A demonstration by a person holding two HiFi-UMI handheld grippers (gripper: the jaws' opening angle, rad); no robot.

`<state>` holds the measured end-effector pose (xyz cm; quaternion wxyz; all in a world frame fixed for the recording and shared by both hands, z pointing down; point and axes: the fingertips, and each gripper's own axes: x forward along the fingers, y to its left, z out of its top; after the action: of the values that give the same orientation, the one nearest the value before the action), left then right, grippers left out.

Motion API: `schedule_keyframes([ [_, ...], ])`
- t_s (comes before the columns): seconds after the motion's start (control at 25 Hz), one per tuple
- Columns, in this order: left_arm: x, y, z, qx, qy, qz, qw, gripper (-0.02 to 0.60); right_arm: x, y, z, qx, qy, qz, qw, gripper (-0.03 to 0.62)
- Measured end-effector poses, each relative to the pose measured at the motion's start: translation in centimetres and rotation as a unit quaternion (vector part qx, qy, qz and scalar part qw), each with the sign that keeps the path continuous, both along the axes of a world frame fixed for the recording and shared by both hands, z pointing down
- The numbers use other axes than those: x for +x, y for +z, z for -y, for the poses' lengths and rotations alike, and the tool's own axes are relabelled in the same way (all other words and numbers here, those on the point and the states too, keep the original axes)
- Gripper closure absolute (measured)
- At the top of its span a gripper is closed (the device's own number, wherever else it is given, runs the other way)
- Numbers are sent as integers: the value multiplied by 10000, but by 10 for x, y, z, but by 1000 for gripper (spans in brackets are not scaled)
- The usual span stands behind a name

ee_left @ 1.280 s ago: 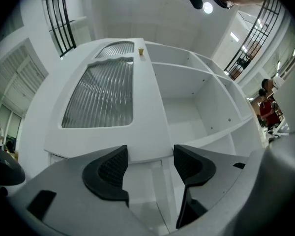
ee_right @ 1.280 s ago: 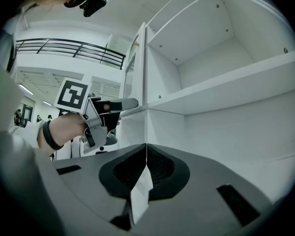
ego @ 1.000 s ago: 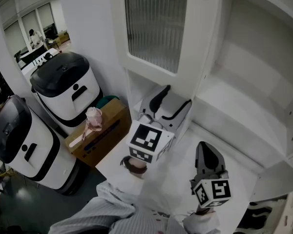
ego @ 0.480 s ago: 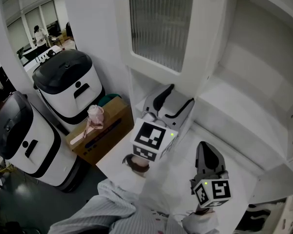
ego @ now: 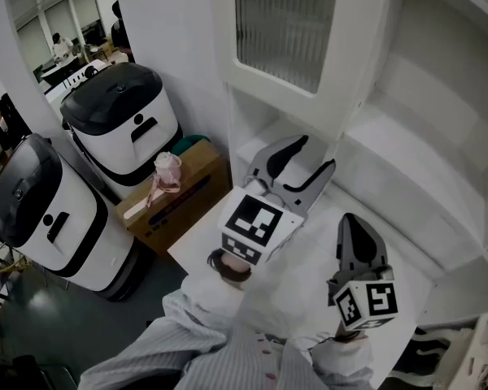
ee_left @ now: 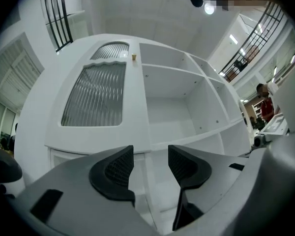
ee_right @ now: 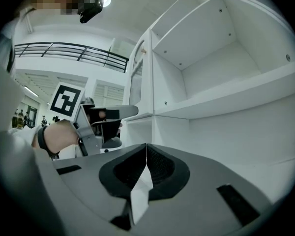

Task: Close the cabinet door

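The white cabinet door (ego: 286, 24), with a ribbed glass pane, stands swung out from the open white cabinet (ego: 427, 128). In the left gripper view the door (ee_left: 96, 95) fills the left half, and its free edge (ee_left: 143, 109) lines up with the gap between the jaws. My left gripper (ego: 302, 162) is open just below the door's lower corner. Its jaws have just been closing, and no pad presses on the edge. My right gripper (ego: 356, 236) hovers lower right over the white ledge (ego: 407, 258). It is shut (ee_right: 145, 165) with nothing in it.
Two white machines with black lids (ego: 122, 124) (ego: 41, 218) stand on the floor at left. Beside them is a cardboard box (ego: 179, 201) with a pink object (ego: 167, 171) on top. Bare shelves (ee_left: 187, 102) fill the cabinet's right side.
My left gripper has moved forward towards the door's edge and its jaws have narrowed. The right gripper has stayed where it was.
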<state>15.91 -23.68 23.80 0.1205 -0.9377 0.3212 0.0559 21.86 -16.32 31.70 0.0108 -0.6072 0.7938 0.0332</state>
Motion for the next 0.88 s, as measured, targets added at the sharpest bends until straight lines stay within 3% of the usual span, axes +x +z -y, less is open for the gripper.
schedule_keyframes([
  [0.2, -4, 27, -34, -292, 216, 19, 9993, 368, -8, -1, -10, 56, -169, 69, 9998, 580],
  [0.68, -20, 91, -85, -745, 165, 170, 9969, 558, -32, 25, -32, -248, -540, 62, 9982, 582],
  [0.88, -25, 109, -94, -827, 292, 217, 9959, 572, -42, 36, -37, -351, -602, 38, 9976, 582],
])
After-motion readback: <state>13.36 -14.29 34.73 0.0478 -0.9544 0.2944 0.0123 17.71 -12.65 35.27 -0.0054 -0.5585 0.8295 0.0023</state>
